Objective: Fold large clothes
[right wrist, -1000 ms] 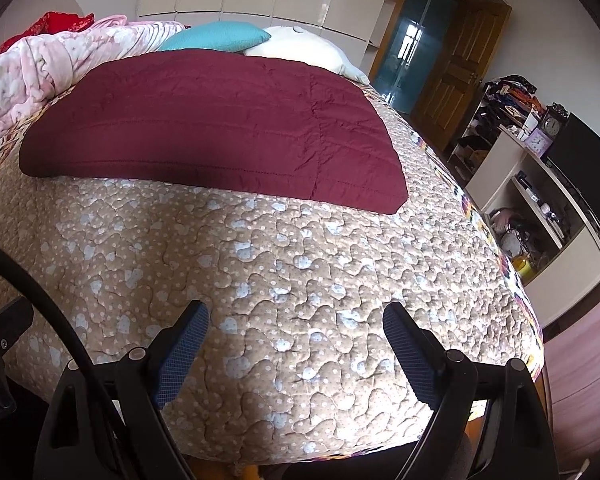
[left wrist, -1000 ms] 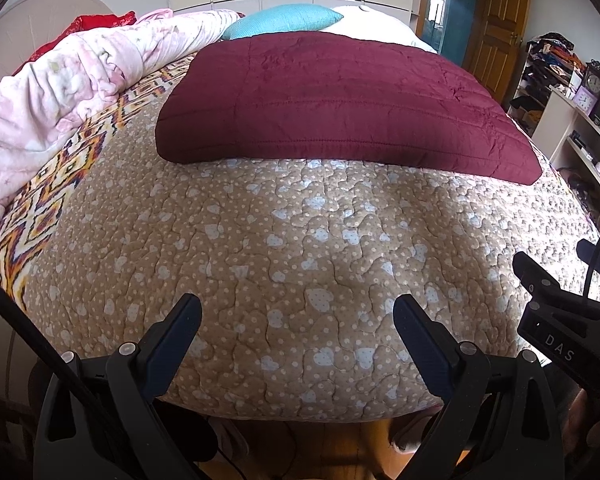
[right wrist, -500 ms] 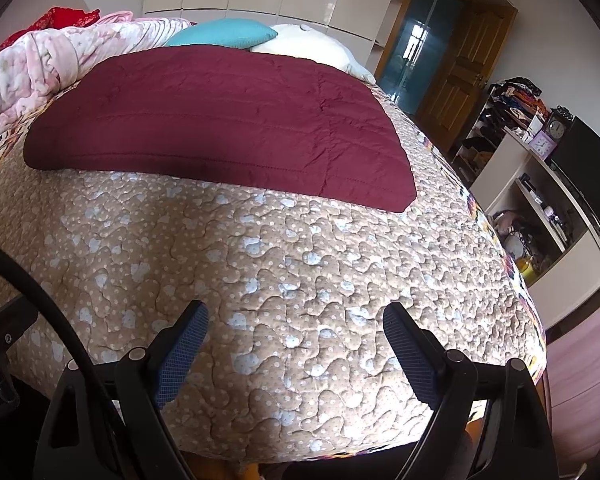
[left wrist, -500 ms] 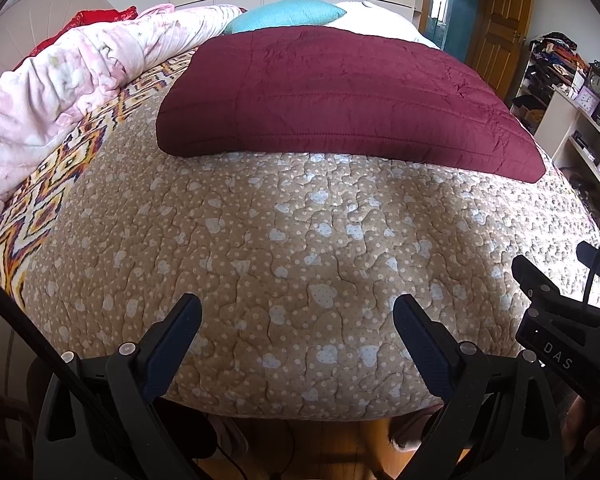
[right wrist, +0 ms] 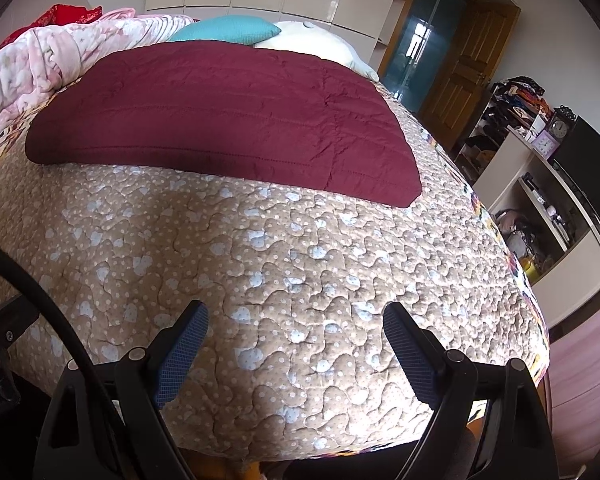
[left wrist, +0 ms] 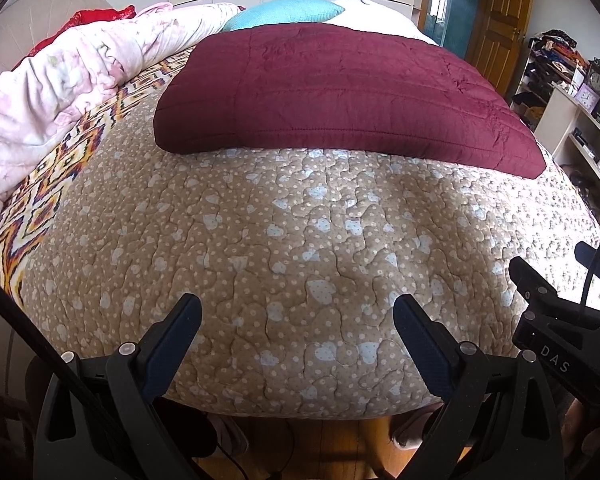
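on the bed's tan quilted bedspread (left wrist: 300, 248) lies a flat rectangular maroon quilt (left wrist: 340, 92); both tongs (left wrist: 296, 320) (right wrist: 296, 320) gape wide, empty.

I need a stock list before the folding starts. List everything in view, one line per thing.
maroon quilted garment: one, dark red, spread flat across the far half of the bed
bedspread: one, tan with pale hearts and dots, covers the bed
pink blanket: one, pink floral, bunched along the bed's left side
teal pillow: one, teal, at the head of the bed
white pillow: one, white, beside the teal pillow
door: one, brown wood, far right
clock: one, dark frame, on the right-hand shelf unit
left gripper: one, black, open above the near bed edge
right gripper: one, black, open above the near bed edge
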Action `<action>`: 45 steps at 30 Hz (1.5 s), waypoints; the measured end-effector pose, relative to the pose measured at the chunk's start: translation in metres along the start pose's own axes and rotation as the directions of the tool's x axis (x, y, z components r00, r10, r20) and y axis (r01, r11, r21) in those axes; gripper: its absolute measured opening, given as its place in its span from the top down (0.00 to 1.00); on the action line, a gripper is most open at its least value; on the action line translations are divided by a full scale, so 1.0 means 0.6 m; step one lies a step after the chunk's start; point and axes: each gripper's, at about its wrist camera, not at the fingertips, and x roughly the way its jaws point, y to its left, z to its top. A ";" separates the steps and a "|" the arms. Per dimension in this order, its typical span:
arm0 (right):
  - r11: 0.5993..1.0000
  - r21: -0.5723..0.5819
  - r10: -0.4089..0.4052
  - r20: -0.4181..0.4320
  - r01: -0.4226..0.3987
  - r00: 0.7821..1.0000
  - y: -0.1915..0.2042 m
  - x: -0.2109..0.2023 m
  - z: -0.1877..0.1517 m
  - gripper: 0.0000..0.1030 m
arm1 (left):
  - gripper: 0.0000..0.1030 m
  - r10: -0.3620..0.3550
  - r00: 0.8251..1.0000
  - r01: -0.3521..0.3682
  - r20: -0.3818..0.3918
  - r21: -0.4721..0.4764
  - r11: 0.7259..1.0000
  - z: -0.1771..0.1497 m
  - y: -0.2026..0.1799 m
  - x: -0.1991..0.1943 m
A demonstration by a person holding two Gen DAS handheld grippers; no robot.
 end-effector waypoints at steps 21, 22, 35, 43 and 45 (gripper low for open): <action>1.000 -0.001 0.004 -0.008 -0.004 1.000 0.003 0.004 -0.003 0.10 | 0.07 -0.005 1.000 0.005 -0.017 -0.001 1.000 -0.004 0.002 0.007; 1.000 0.000 0.004 -0.008 -0.004 1.000 0.003 0.004 -0.003 0.10 | 0.07 -0.006 1.000 0.006 -0.017 -0.001 1.000 -0.004 0.002 0.007; 1.000 0.005 0.016 -0.008 -0.016 1.000 0.003 0.007 -0.005 0.10 | 0.07 -0.008 1.000 0.008 -0.025 -0.002 1.000 -0.006 0.002 0.012; 1.000 -0.007 0.027 -0.011 -0.027 1.000 0.009 0.010 -0.007 0.10 | 0.07 -0.007 1.000 0.006 -0.030 -0.003 1.000 -0.008 0.005 0.016; 1.000 -0.008 0.028 -0.012 -0.028 1.000 0.010 0.010 -0.008 0.10 | 0.07 -0.005 1.000 0.005 -0.025 -0.002 1.000 -0.008 0.006 0.016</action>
